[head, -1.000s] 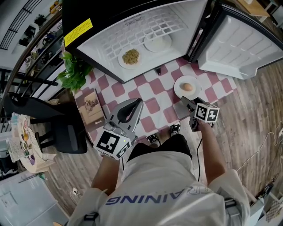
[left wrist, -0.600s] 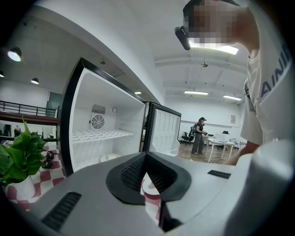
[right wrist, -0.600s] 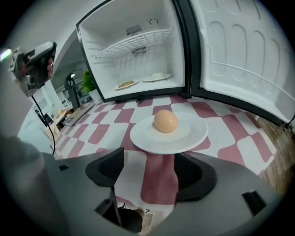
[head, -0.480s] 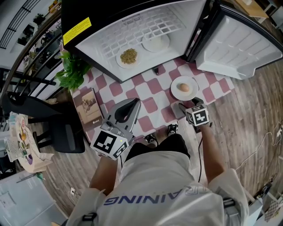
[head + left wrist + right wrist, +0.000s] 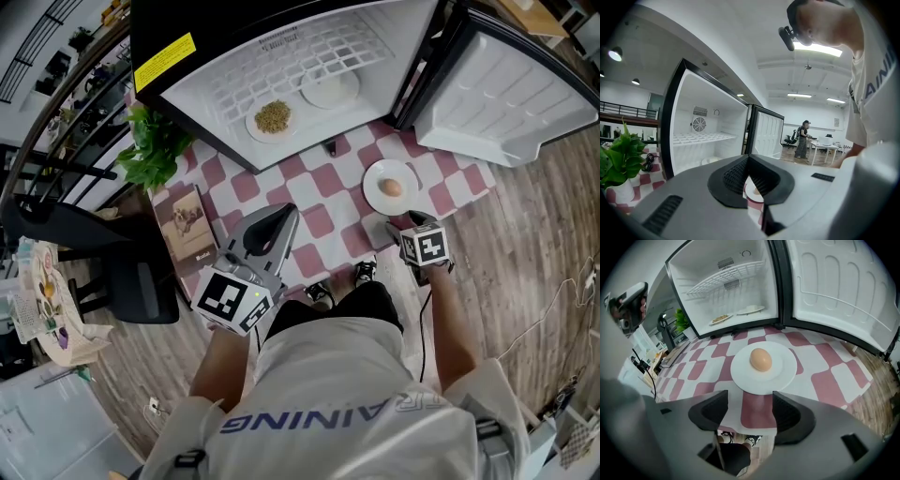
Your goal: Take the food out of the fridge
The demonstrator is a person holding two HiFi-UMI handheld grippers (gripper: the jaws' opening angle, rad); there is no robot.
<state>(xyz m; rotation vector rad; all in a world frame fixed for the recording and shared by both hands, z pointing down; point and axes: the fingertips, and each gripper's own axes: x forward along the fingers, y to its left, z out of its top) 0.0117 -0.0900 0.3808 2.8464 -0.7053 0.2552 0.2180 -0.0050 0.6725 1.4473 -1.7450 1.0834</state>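
I hold the right tongs (image 5: 749,416) spread and empty, just short of the egg plate (image 5: 783,373), which rests on the checkered cloth (image 5: 825,383) outside the fridge (image 5: 309,56). The left tongs (image 5: 748,159) are pressed together on nothing, parked clear. The grain plate (image 5: 273,119) and a white plate (image 5: 330,89) sit inside, not yet removed. The spread right tongs suit a rim grasp there.
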